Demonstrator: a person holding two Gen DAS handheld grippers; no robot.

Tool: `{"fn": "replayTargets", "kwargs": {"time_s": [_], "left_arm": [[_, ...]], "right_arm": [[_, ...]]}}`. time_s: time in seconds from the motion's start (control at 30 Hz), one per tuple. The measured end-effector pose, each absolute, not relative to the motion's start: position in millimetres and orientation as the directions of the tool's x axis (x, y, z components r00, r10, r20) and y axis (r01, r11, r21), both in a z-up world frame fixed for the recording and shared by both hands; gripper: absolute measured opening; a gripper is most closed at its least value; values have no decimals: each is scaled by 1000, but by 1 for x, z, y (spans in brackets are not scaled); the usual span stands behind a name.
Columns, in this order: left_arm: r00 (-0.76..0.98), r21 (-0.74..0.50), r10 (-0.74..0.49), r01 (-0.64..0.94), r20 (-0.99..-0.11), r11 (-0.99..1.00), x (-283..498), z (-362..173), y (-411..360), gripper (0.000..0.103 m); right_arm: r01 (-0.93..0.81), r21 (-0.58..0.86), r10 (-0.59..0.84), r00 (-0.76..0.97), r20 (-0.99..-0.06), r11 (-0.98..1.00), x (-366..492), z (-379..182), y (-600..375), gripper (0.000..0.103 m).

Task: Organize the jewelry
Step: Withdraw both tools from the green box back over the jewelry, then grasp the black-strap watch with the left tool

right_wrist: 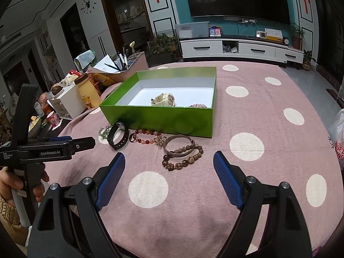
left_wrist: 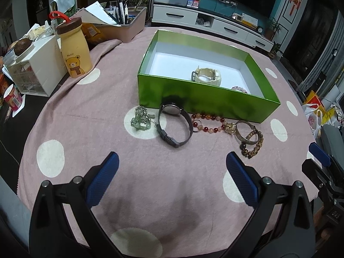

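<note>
Jewelry lies in a loose row on the table (left_wrist: 71,116), just in front of the green box (left_wrist: 193,99). From the left wrist view the row runs: a pale green bead charm (left_wrist: 140,120), a dark watch (left_wrist: 174,124) standing on its strap and touching the box wall, a red bead bracelet (left_wrist: 207,122) with a gold charm, a metal bangle (left_wrist: 245,132), and a brown bead bracelet (left_wrist: 253,145) overlapping the bangle. Inside the box rest a cream watch (left_wrist: 207,75) and a pink bead bracelet (left_wrist: 239,89) close to the near wall. The left hand-held gripper (left_wrist: 172,167) hovers above the pink spotted cloth, short of the dark watch, its blue pads spread wide with nothing between them. The right hand-held gripper (right_wrist: 168,167) likewise stands wide apart and empty, its tips just short of the brown bead bracelet (right_wrist: 182,157) and bangle (right_wrist: 179,146). In the right wrist view a hand (right_wrist: 13,185) grips the left tool's handle at the left edge. A yellow bear bottle (left_wrist: 74,49) and white drawers (left_wrist: 40,68) stand well apart at the table's left side.
</note>
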State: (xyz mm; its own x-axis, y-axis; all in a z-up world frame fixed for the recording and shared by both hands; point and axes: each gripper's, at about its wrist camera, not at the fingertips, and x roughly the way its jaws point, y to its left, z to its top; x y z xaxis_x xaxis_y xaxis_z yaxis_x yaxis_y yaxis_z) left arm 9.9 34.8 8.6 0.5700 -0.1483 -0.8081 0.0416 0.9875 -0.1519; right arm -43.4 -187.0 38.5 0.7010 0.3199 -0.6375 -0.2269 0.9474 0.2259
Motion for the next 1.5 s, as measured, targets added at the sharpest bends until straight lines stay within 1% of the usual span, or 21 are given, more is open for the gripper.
{"fn": "replayTargets", "kwargs": {"time_s": [0.53,1.0,1.27,1.5], "left_arm": [[549,-167,-165,47,-820,985,12,-4,38,101],[551,-184,-177,43,-815,982,16,-8,45,101],[566,-177,-172,48,-806,983,16,-11,50,101],[567,-199,-165,0,-807,980,23,-21,61,101]], "right_arm": [[-230,222,320,663,-676,947,-38,24,-179,84],[-240,214,320,653,-686,947,-33,20,-175,84],[-232,235,330,640,-694,944,-27,10,-183,84],[-240,239,338,621,-707,941,-19,0,-181,84]]}}
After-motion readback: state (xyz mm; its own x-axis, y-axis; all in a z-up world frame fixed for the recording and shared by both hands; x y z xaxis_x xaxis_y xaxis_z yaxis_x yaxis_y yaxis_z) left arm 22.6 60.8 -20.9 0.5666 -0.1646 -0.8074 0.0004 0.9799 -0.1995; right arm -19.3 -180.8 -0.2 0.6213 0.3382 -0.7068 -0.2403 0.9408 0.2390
